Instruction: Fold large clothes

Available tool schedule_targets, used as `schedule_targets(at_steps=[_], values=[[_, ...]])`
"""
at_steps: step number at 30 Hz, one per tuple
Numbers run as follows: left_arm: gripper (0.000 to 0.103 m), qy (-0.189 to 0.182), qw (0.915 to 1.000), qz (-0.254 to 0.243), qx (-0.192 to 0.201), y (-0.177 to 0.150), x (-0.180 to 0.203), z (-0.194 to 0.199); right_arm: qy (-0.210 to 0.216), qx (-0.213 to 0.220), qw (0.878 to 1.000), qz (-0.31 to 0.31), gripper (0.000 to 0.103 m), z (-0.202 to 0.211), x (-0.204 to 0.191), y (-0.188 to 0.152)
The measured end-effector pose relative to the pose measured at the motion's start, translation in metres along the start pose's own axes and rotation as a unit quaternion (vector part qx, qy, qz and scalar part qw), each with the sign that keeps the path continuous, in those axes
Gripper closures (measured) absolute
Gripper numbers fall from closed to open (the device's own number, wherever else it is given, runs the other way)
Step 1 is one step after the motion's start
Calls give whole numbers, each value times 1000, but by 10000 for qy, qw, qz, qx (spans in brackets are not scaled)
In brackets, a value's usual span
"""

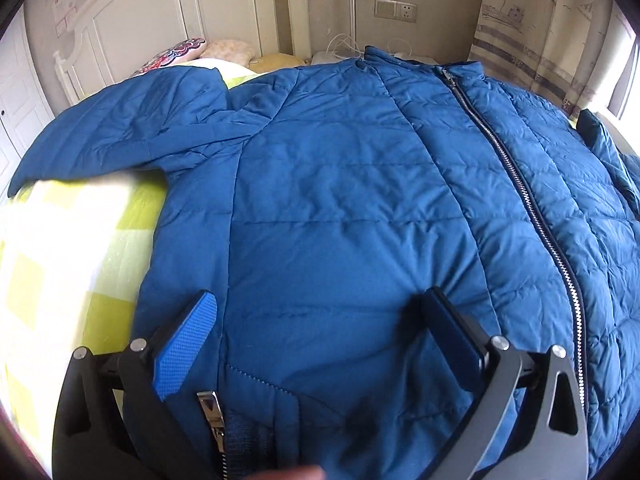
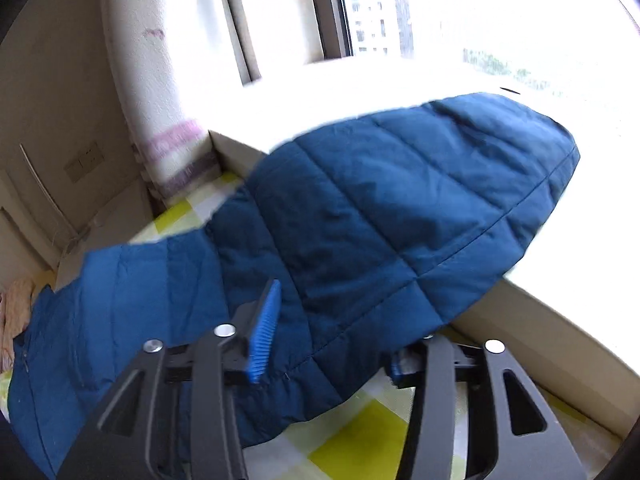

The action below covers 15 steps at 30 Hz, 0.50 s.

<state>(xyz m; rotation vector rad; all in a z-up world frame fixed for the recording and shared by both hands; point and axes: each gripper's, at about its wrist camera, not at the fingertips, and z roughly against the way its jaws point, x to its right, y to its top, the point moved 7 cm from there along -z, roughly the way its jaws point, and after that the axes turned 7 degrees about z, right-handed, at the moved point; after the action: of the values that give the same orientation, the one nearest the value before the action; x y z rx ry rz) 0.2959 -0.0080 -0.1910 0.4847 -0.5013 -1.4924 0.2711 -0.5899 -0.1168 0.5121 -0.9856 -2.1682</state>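
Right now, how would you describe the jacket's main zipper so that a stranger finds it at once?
On the bed lies a blue quilted jacket. The main zipper is the long silver line from collar to hem; the small pocket zipper sits between the left gripper's fingers.

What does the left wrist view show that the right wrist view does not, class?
Only the left wrist view shows the jacket's front zipper, its collar, the headboard and pillows. Only the right wrist view shows the window and a sleeve lying across the sill. Both show the blue quilted jacket on the green checked bedsheet, with open jaws.
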Motion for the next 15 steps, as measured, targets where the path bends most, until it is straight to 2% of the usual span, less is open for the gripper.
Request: schedule_targets(at_steps=[2, 5, 7, 9, 11, 13, 14, 15], values=[[2, -3, 10000, 41, -10, 0, 0, 0, 278, 569, 9970, 455, 73, 30, -35, 15], [2, 8, 10000, 61, -17, 0, -1, 0, 1025, 959, 9806, 1371, 73, 75, -111, 20], [2, -1, 10000, 67, -11, 0, -1, 0, 1687, 1023, 9585, 2057, 72, 101, -169, 7], [2, -22, 10000, 78, -5, 0, -2, 0, 2299, 950, 9225, 2950, 72, 123, -232, -30], [2, -31, 10000, 84, -3, 0, -2, 1, 2765, 460, 8883, 3637, 63, 124, -281, -78], [2, -33, 10000, 84, 5, 1, -1, 1, 3112, -299, 8568, 4101, 21, 117, -307, -135], [2, -36, 10000, 85, 9, 0, -2, 1, 3080, -776, 8435, 4331, 17, 105, -313, -166], [2, -48, 9999, 91, 13, 0, -2, 1, 2914, -1094, 8356, 4527, 17, 91, -313, -192]])
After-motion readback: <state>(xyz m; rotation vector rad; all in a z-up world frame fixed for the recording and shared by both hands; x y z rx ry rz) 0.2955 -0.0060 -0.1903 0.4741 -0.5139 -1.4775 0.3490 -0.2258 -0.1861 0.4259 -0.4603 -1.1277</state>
